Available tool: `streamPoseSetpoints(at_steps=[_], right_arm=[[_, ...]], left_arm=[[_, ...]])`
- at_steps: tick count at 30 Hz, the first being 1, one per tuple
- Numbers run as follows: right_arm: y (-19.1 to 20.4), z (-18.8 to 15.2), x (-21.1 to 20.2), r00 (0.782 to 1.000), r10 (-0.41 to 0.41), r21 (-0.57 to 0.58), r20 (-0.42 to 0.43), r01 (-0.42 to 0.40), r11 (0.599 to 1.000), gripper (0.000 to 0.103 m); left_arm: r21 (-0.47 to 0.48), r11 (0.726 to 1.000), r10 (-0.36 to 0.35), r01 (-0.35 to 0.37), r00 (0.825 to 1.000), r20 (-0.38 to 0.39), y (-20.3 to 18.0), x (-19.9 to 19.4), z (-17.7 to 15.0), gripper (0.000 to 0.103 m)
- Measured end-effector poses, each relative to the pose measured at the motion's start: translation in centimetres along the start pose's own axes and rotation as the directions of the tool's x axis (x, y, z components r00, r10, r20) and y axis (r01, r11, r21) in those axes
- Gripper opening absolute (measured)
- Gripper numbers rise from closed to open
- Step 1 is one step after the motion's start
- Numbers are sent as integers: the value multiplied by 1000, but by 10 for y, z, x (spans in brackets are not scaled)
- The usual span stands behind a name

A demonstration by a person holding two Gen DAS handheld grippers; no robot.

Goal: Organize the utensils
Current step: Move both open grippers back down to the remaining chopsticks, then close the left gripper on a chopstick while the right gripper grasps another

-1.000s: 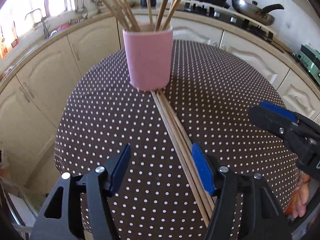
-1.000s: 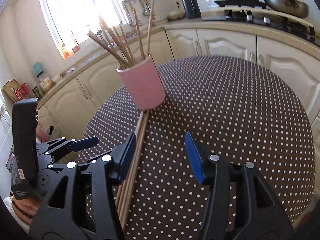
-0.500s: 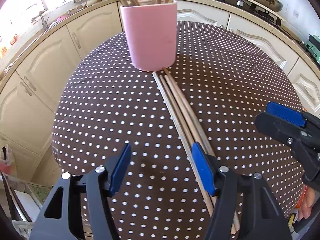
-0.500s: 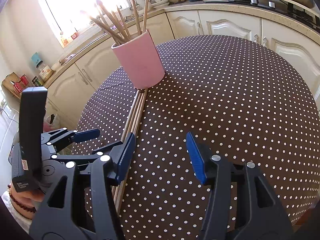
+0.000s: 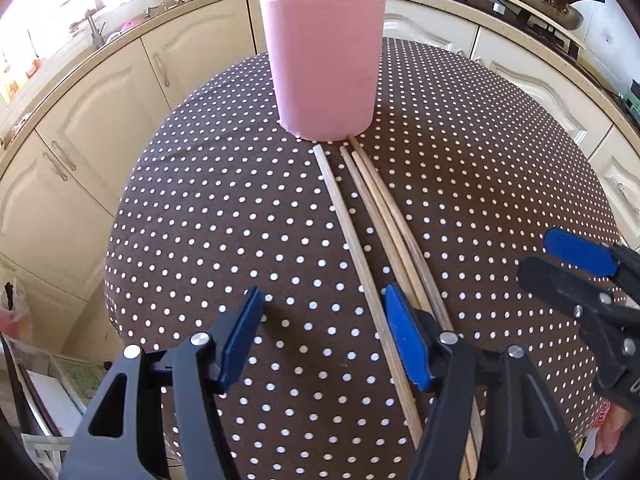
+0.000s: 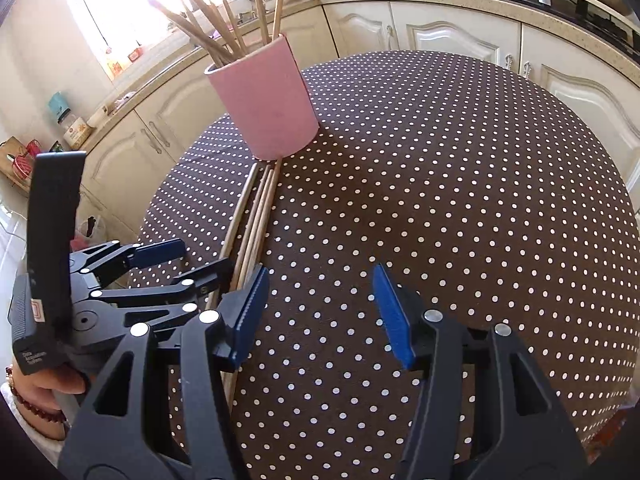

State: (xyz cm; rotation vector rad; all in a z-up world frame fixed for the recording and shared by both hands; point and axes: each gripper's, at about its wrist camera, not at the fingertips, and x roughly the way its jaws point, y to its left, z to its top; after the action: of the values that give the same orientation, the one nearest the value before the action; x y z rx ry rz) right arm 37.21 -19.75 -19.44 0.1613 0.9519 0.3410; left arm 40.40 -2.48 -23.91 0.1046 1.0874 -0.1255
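Note:
A pink cup (image 5: 324, 64) stands on the dotted tablecloth (image 5: 200, 240) with several wooden chopsticks upright in it; it also shows in the right wrist view (image 6: 266, 108). Several loose chopsticks (image 5: 372, 216) lie on the cloth, running from the cup's base toward me, one (image 5: 348, 232) set a little apart on the left. My left gripper (image 5: 324, 340) is open, low over the cloth, its right finger beside the bundle and the single stick between the fingers. My right gripper (image 6: 316, 316) is open and empty to the right of the sticks (image 6: 256, 216).
The round table is ringed by cream kitchen cabinets (image 5: 80, 120). A stove with a frying pan (image 5: 540, 0) stands at the back right. The right gripper shows in the left wrist view (image 5: 580, 276), and the left gripper in the right wrist view (image 6: 160, 272).
Both grippers have dropped lower and closer over the table. The left gripper's fingers now straddle one chopstick, which lies a little apart from the bundle. Both stay open.

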Motion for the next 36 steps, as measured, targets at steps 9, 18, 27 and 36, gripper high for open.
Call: streamPoseSetpoints(at_steps=[9,18,27,36], right_arm=[[23,19,29,993,7,-52,-120,-13,999,53],[50,37,59,976,-71,-118,-206,48,992,32],[71,38,74,955,-152,-197,-255,103,975,26],[101,49,91,906,-231,-292,-356,127,948,25]], left_arm=[[-27,999,-35,35,999,-13,28,-3,1,11],[-15,999,-51,50,999,-10,34,-4,0,10],[0,999,-51,51,999,-13,30,-4,1,10],[-2,998,-62,62,997,-56,32,-1,11,11]])
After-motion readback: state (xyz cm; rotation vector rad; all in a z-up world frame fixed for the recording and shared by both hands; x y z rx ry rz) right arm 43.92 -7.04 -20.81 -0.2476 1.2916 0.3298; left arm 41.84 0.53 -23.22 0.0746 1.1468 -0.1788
